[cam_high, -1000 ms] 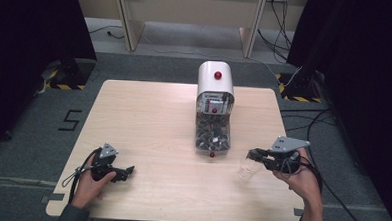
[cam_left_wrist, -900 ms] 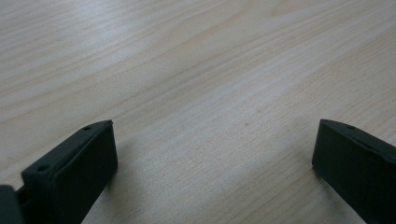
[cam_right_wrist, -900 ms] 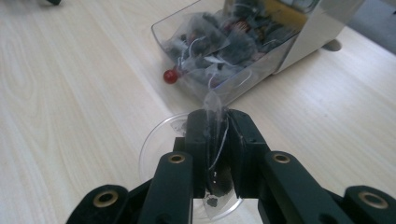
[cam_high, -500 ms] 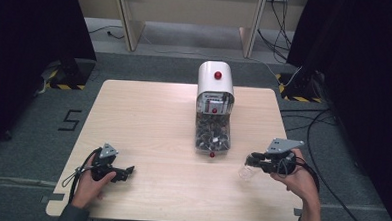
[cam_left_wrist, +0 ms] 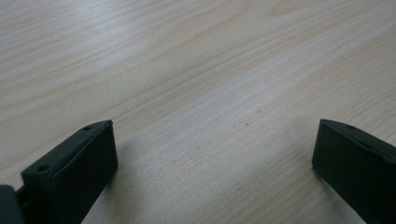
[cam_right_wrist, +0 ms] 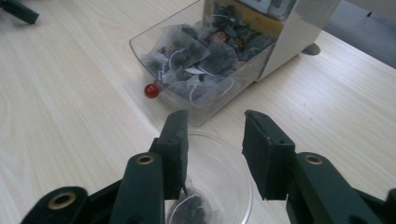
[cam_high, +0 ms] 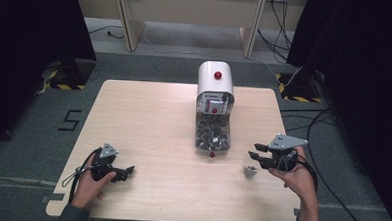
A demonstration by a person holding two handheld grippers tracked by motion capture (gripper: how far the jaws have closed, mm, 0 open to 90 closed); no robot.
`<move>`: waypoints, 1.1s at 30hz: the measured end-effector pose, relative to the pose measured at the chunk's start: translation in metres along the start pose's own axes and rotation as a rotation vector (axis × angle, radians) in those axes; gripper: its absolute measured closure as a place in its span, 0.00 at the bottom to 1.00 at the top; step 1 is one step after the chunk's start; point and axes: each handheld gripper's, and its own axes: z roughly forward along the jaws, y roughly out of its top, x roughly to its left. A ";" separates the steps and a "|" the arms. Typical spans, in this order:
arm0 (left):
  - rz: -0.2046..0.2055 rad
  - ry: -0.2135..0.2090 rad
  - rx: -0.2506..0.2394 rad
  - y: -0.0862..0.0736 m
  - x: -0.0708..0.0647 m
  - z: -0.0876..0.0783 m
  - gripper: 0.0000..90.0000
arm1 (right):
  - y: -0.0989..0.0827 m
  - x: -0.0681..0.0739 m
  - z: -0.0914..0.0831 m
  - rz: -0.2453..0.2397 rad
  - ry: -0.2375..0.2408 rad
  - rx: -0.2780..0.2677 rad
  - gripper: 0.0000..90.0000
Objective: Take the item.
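Note:
A white tea-bag dispenser (cam_high: 215,82) stands at the table's middle back, and its clear drawer (cam_high: 212,135), pulled out toward me, is full of tea bags (cam_right_wrist: 205,51). The drawer has a small red knob (cam_right_wrist: 150,90). A clear cup (cam_high: 250,171) stands to the right of the drawer. My right gripper (cam_high: 254,159) hovers just over the cup (cam_right_wrist: 224,172). Its jaws have just been opening and stand apart with nothing pressed between them (cam_right_wrist: 215,119). A dark tea bag (cam_right_wrist: 191,211) lies in the cup below the left jaw. My left gripper (cam_high: 128,171) rests open near the front left (cam_left_wrist: 215,126).
The light wooden table (cam_high: 148,118) is bare on its left half and in front of the drawer. Cables run over the grey floor (cam_high: 328,121) to the right of the table. Dark curtains hang on both sides.
The right gripper's jaws have spread apart above the cup, and a dark tea bag now lies in it. The left hand has not moved.

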 end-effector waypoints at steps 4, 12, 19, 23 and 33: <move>0.000 0.000 0.000 0.000 0.000 0.000 0.00 | -0.001 -0.002 0.000 0.007 -0.012 -0.004 0.67; 0.000 0.001 0.002 0.000 0.000 0.000 0.00 | -0.001 -0.005 0.000 0.038 -0.044 -0.023 0.60; 0.000 0.001 0.002 0.000 0.000 0.000 0.00 | -0.003 -0.009 0.002 0.068 -0.085 -0.052 0.55; 0.000 0.000 0.000 0.000 0.000 0.000 0.00 | -0.005 -0.012 0.005 0.083 -0.091 -0.058 0.54; 0.000 0.001 0.002 0.000 0.000 0.000 0.00 | -0.012 -0.022 0.004 0.148 -0.148 -0.067 0.52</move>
